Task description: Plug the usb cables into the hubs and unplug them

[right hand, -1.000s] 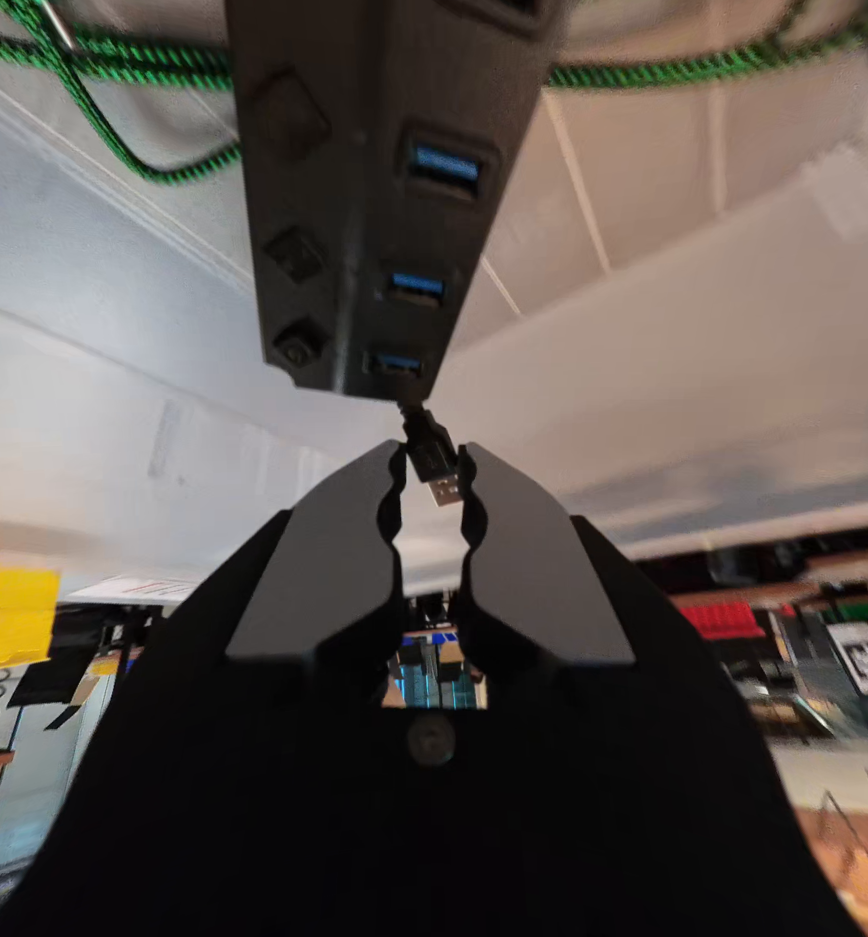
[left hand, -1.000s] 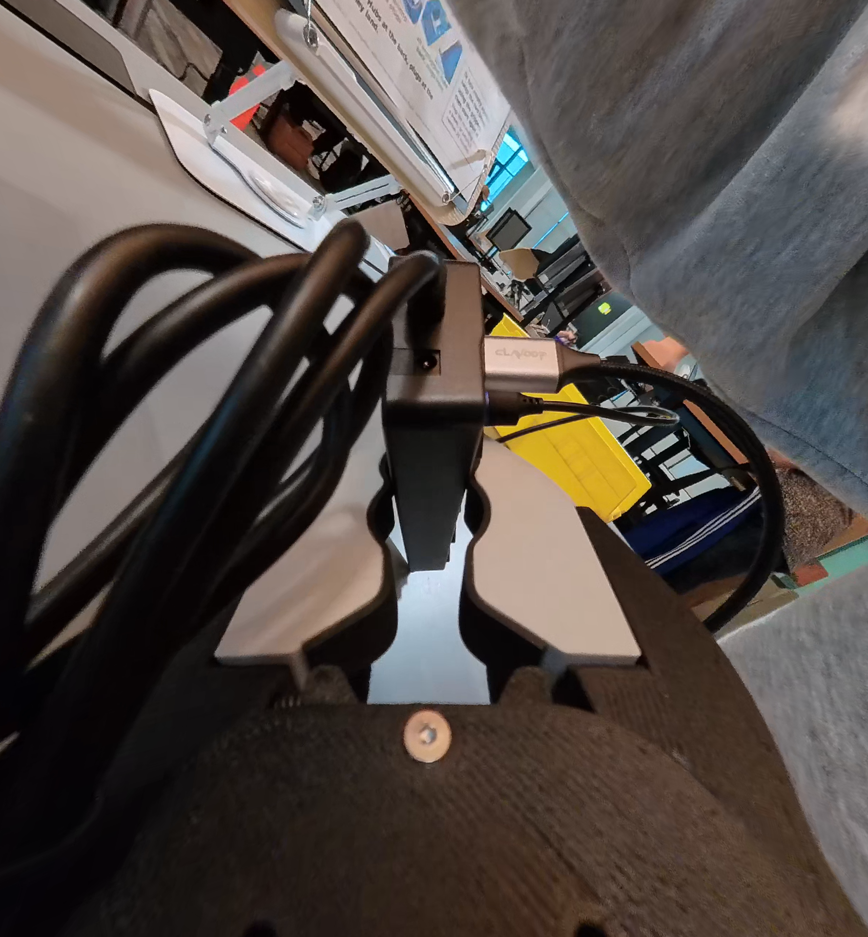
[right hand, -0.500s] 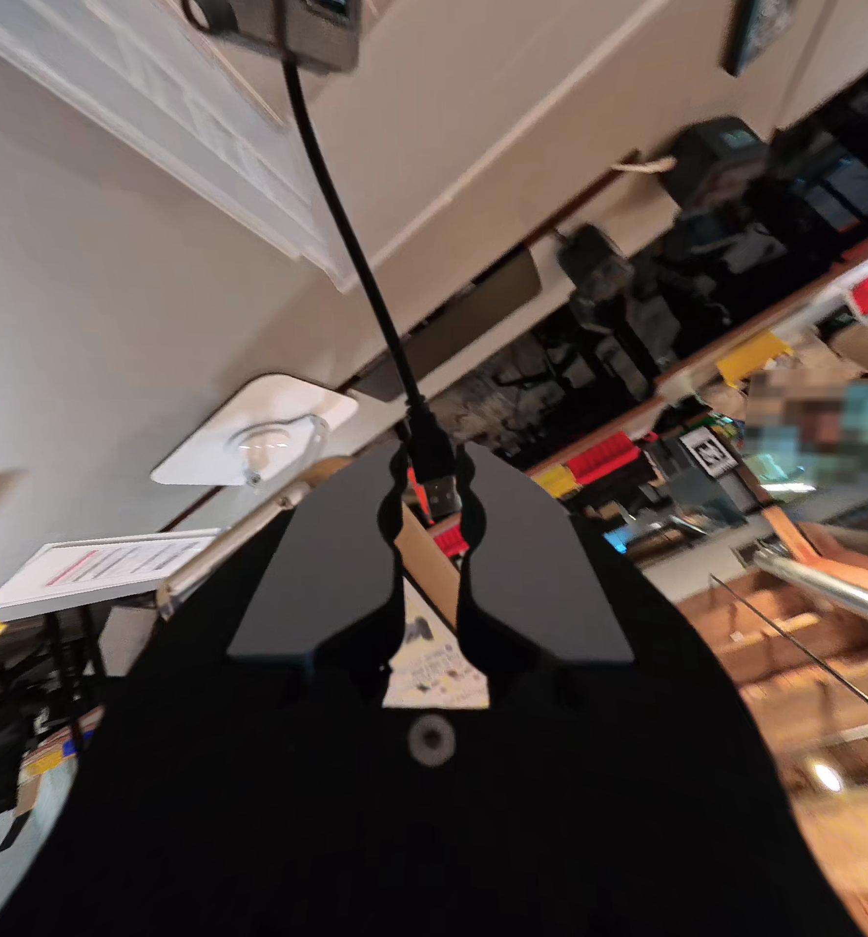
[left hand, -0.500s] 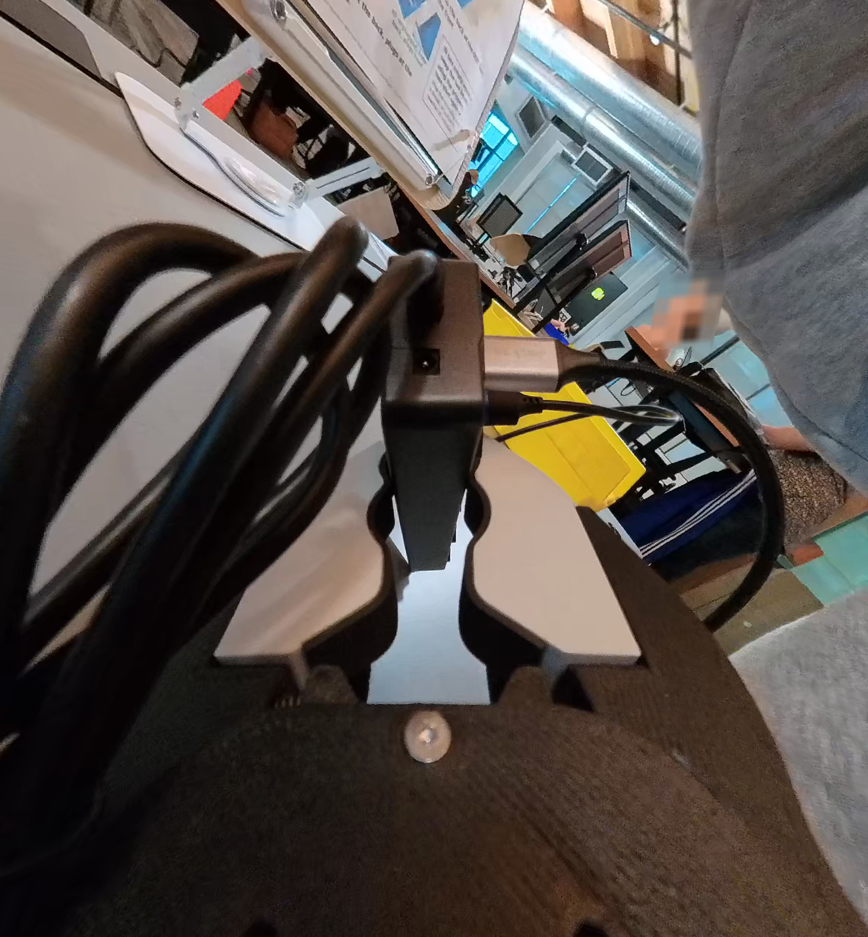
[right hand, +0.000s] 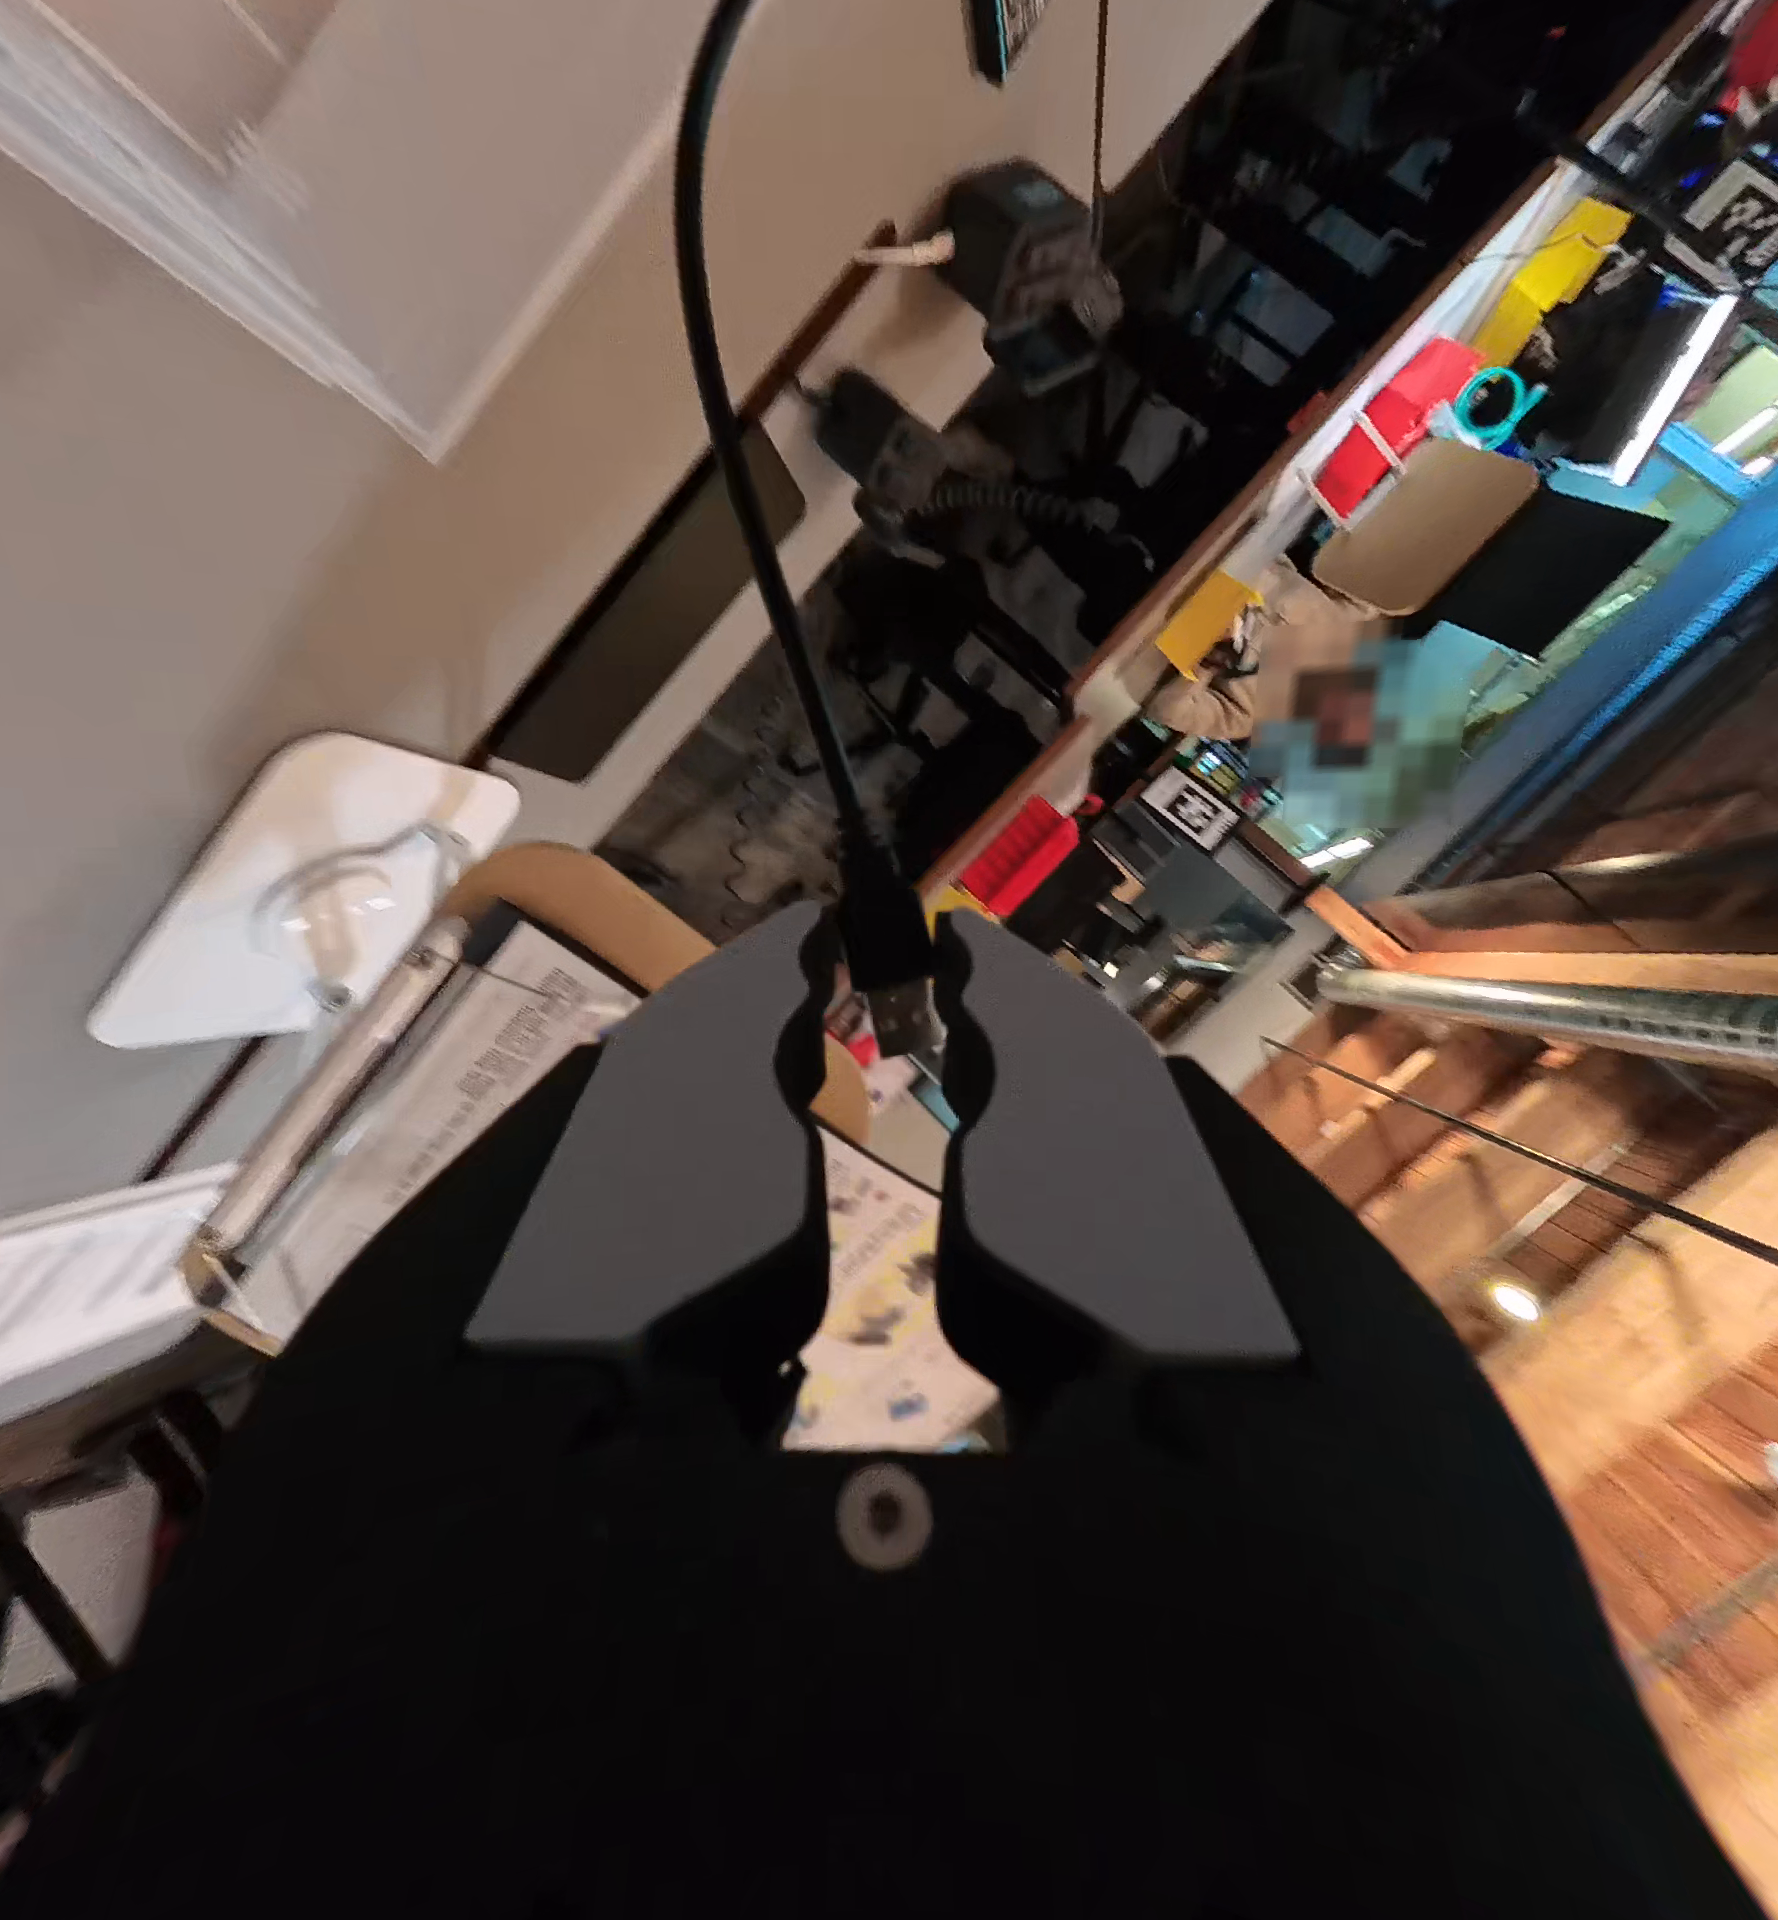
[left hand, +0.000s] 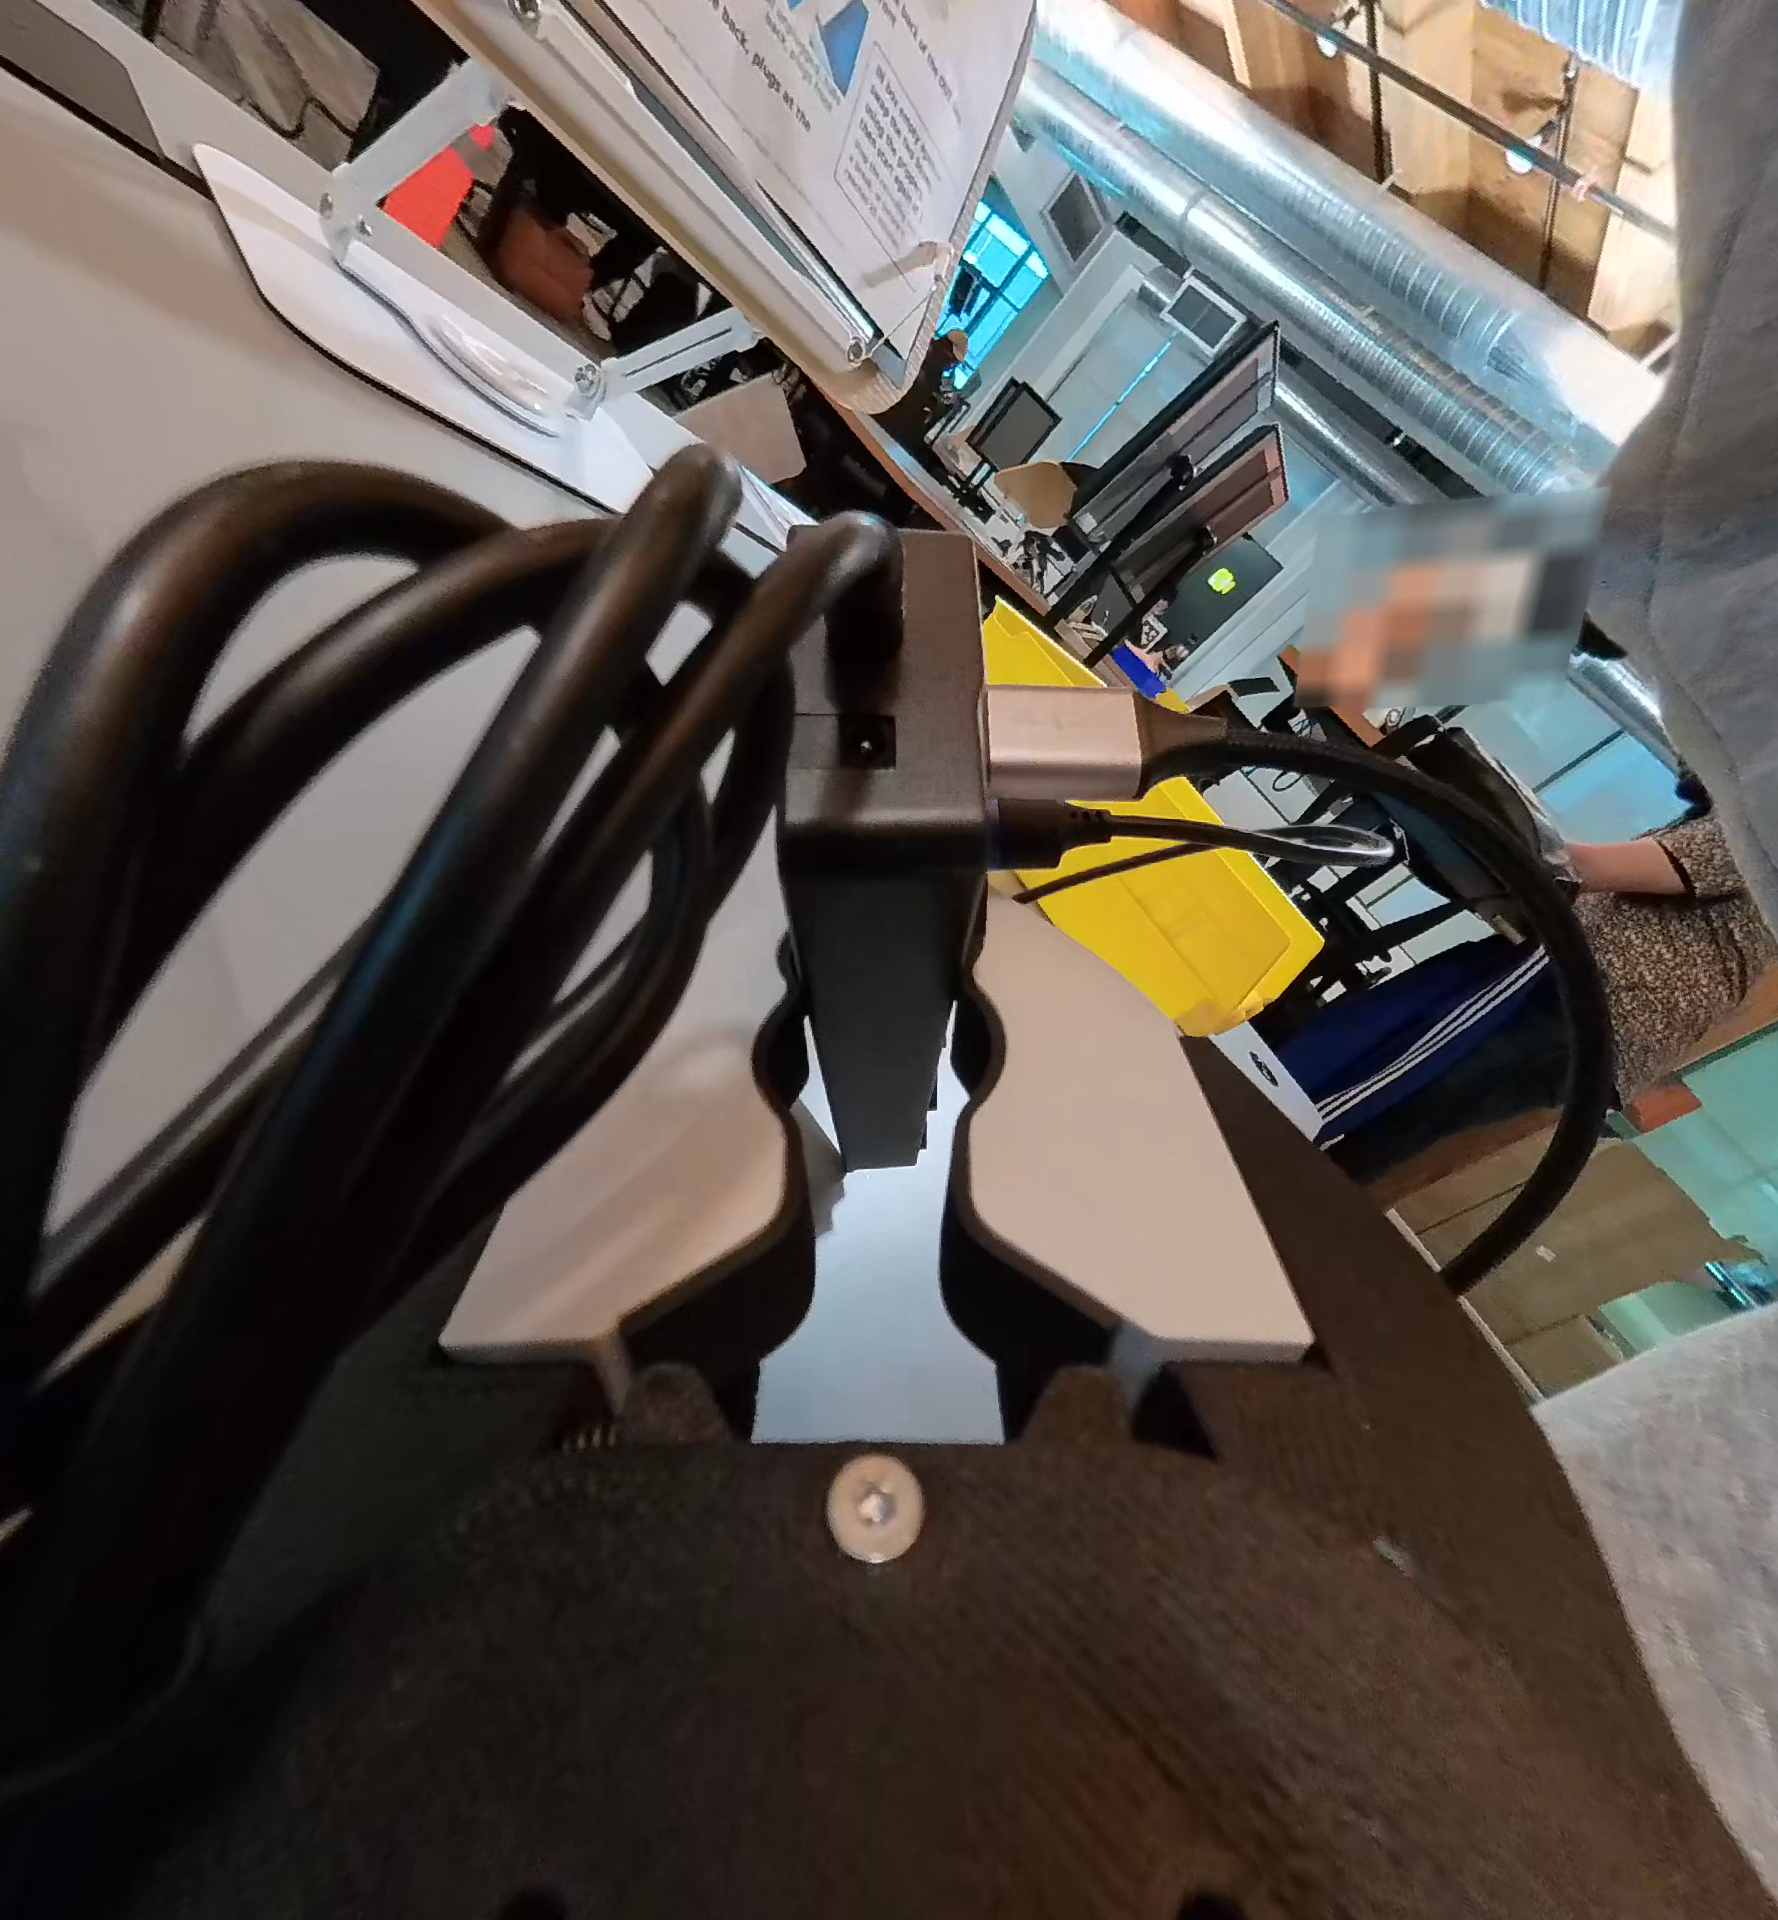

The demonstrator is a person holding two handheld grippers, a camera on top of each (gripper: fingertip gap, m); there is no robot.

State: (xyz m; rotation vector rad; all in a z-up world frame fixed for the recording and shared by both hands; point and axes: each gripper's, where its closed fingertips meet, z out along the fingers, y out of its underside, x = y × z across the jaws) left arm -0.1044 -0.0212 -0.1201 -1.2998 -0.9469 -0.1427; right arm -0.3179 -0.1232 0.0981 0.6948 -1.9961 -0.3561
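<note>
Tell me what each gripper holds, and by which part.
Left gripper: black hub, by its lower end. Right gripper: black USB cable, by its plug.

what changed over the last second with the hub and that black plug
The right gripper drew back from the hub, keeping the black USB plug clamped; the hub is out of its view now. Unchanged: the left gripper stays shut on the black hub, silver connector still plugged in.

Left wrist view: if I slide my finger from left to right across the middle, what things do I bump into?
Looped black cables → black hub in the left gripper → silver plug → yellow bin → grey sleeve.
</note>
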